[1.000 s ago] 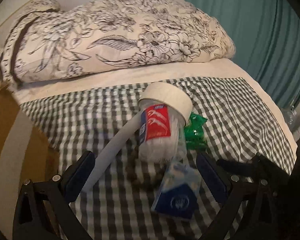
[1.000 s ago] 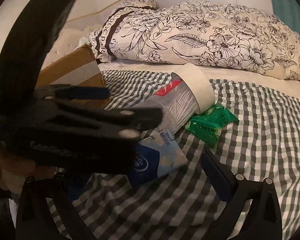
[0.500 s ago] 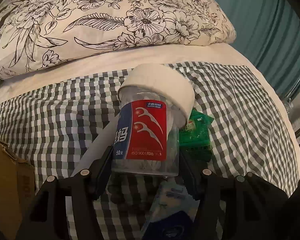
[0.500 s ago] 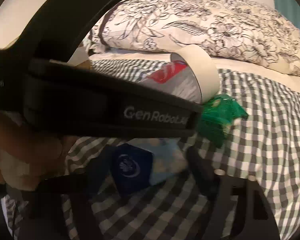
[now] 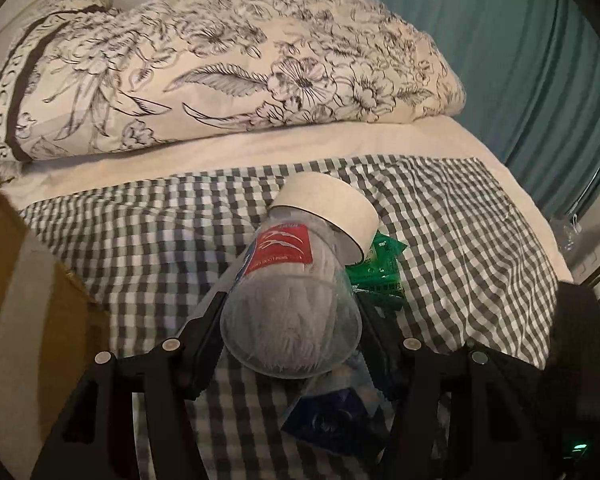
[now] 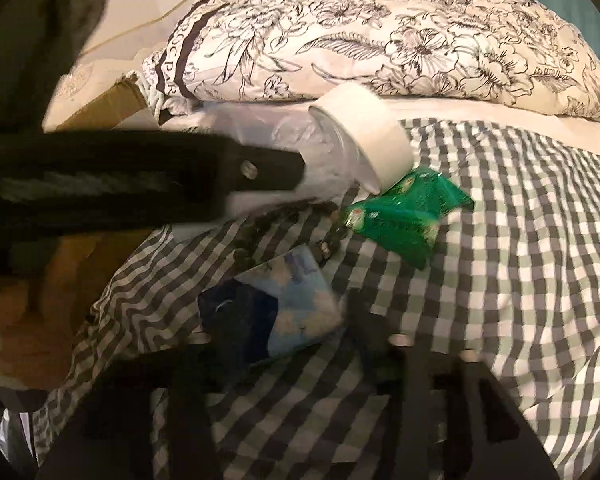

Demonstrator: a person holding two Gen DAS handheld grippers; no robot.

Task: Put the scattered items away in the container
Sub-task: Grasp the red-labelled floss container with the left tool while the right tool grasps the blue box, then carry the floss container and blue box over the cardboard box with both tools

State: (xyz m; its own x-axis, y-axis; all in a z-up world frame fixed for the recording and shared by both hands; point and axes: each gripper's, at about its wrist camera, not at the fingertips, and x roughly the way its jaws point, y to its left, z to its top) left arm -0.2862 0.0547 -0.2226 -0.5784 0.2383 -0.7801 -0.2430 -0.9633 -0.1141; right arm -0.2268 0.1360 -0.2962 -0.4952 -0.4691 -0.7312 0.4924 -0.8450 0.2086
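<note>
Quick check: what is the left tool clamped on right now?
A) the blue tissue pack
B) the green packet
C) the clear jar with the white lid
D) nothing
C: in the left wrist view the left tool has both fingers pressed against the clear jar.

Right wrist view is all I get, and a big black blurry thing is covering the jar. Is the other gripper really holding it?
Observer: Yes. In the left wrist view the left gripper has the jar pinched between both fingers, near its clear bottom end.
Operator: What's on the jar? I only see white stuff.
Observer: A red label with white floss-pick drawings faces up, towards the left camera.
</note>
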